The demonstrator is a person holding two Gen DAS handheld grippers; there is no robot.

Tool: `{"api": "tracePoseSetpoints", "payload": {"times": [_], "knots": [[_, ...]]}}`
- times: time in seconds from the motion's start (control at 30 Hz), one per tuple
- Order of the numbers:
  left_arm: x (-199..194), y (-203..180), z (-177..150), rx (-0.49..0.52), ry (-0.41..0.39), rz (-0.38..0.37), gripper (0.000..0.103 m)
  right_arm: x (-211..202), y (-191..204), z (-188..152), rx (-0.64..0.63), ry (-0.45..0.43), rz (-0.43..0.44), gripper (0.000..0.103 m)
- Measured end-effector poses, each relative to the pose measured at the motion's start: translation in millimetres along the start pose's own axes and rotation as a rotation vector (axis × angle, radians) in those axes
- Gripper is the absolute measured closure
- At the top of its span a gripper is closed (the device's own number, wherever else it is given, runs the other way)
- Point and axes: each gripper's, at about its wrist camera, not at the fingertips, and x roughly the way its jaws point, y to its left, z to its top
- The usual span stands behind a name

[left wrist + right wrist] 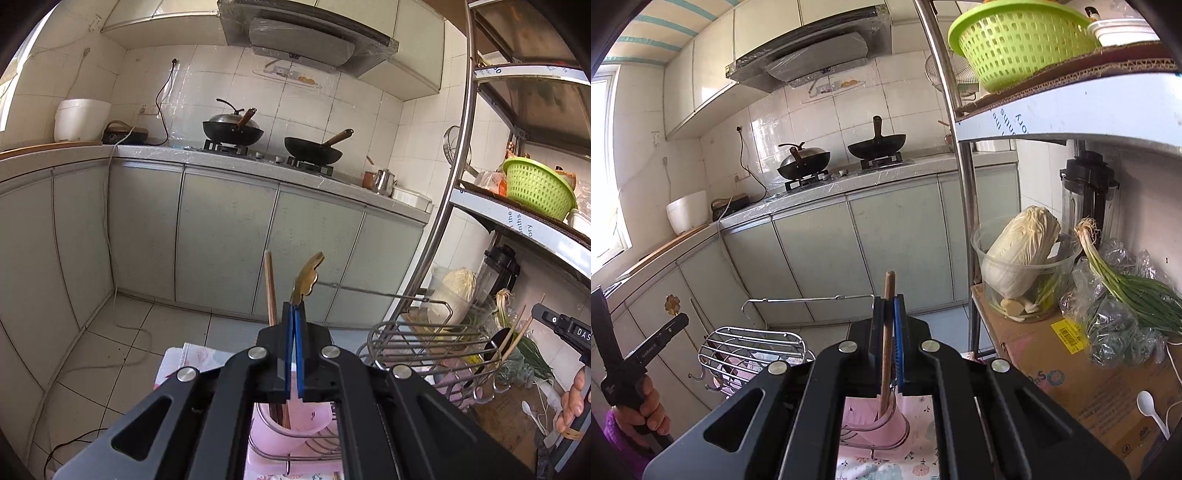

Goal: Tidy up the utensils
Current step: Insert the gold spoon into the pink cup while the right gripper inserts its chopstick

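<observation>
My left gripper point(294, 308) is shut on a gold utensil with a flower-shaped end point(309, 276), held upright over a pink cup point(291, 424) that holds brown chopsticks point(270, 288). My right gripper point(891, 301) is shut on a wooden chopstick point(887, 332) whose lower end stands in a pink cup point(882, 424). A wire utensil rack point(428, 347) stands to the right in the left wrist view and to the left in the right wrist view point(753, 350). The left gripper with its gold utensil point(672, 303) shows at the left of the right wrist view.
A metal shelf post point(964, 184) rises close on the right. A cardboard box point(1082, 384) carries a white spoon point(1150, 408), a cabbage tub point(1019, 258) and green onions point(1126, 288). A green basket point(1015, 40) sits on the shelf above. Cabinets and woks lie beyond.
</observation>
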Motion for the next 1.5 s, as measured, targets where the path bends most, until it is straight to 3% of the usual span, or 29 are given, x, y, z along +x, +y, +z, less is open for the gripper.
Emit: {"api": "tracePoseSetpoints", "payload": {"times": [0.3, 0.5, 1.03, 1.1, 1.2, 1.23, 1.27, 1.5], "knots": [[26, 8, -24, -0.014, 0.109, 0.024, 0.102, 12, -1, -18, 0.017, 0.054, 0.004, 0.098], [43, 16, -34, -0.045, 0.168, 0.026, 0.102, 13, 2, -18, 0.027, 0.037, 0.004, 0.098], [43, 8, -43, -0.023, 0.186, 0.080, 0.100, 12, 7, -26, 0.087, 0.008, 0.047, 0.096], [41, 6, -43, -0.016, 0.186, 0.082, 0.097, 14, 8, -27, 0.086, 0.033, 0.054, 0.095], [38, 2, -44, -0.005, 0.187, 0.073, 0.083, 14, 9, -30, 0.092, 0.047, 0.070, 0.074], [37, 1, -44, -0.002, 0.190, 0.086, 0.066, 13, 9, -31, 0.096, 0.043, 0.075, 0.066], [36, 1, -44, 0.000, 0.188, 0.091, 0.060, 12, 9, -32, 0.097, 0.039, 0.079, 0.063], [29, 6, -45, -0.018, 0.193, 0.088, 0.059, 10, 7, -41, 0.096, 0.065, 0.083, 0.061]]}}
